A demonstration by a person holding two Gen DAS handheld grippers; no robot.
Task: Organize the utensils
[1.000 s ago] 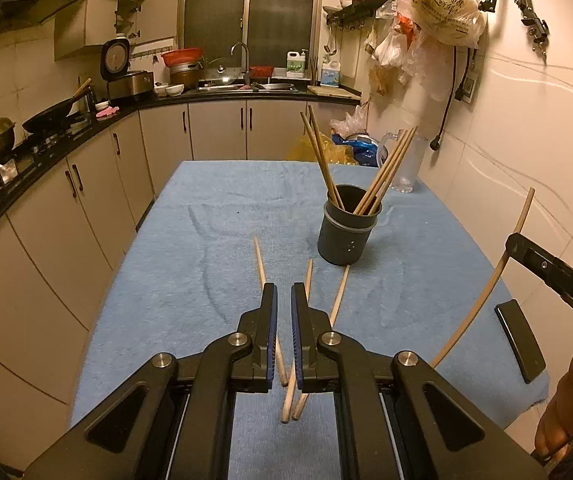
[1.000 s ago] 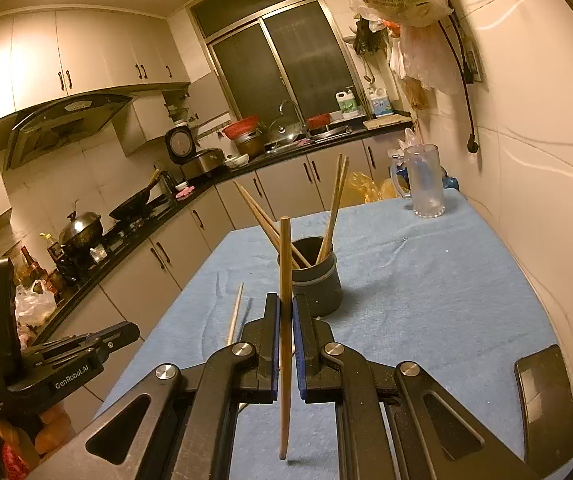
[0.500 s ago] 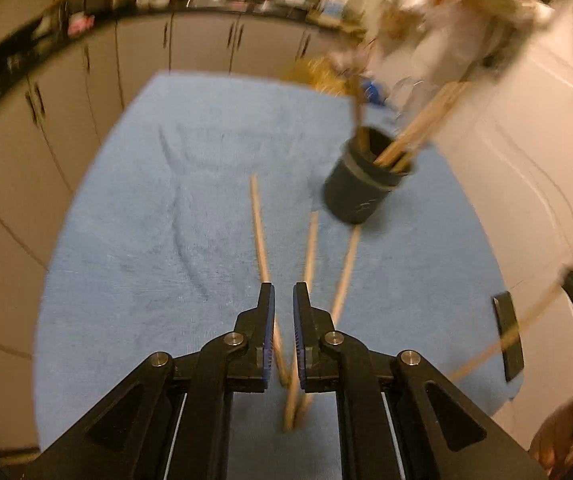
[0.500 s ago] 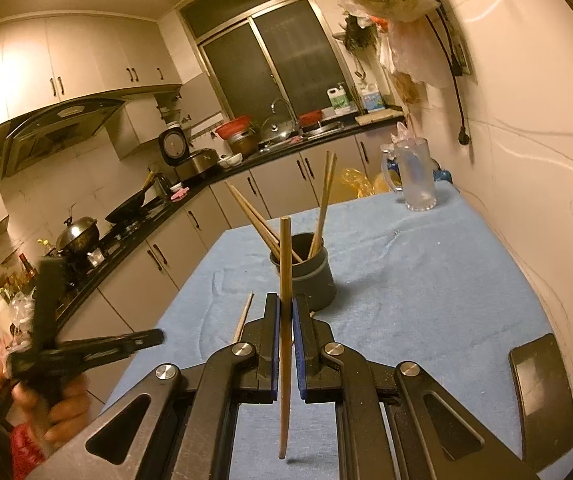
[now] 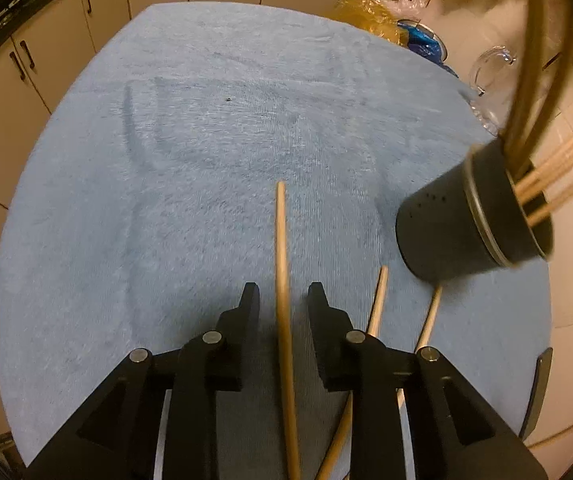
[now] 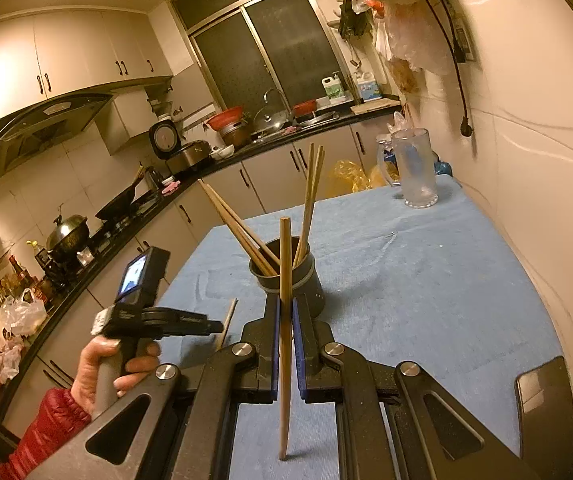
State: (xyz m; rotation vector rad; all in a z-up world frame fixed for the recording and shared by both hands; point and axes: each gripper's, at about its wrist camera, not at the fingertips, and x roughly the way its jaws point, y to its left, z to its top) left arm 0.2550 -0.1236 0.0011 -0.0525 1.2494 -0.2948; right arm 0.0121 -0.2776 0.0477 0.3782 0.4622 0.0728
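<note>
Three loose: I count three chopsticks on the blue bench cloth (image 5: 166,160), near the dark holder (image 5: 466,228).
Just changed: my left claw (image 5: 282,300) has tipped from looking across the kitchen to pointing down at the cloth, and its jaws have just been opening.
Meaning: I read this as the next pick lining up; nothing is gripped on the left yet.
Left target: the leftmost chopstick (image 5: 282,248) runs between the parted jaws, lying on the cloth with gaps either side.
Others: a second chopstick (image 5: 379,296) and a third chopstick (image 5: 432,312) lie just right of the claw.
Right claw: my right claw (image 6: 285,340) is clamped on an upright chopstick (image 6: 284,248), short of the holder.
</note>
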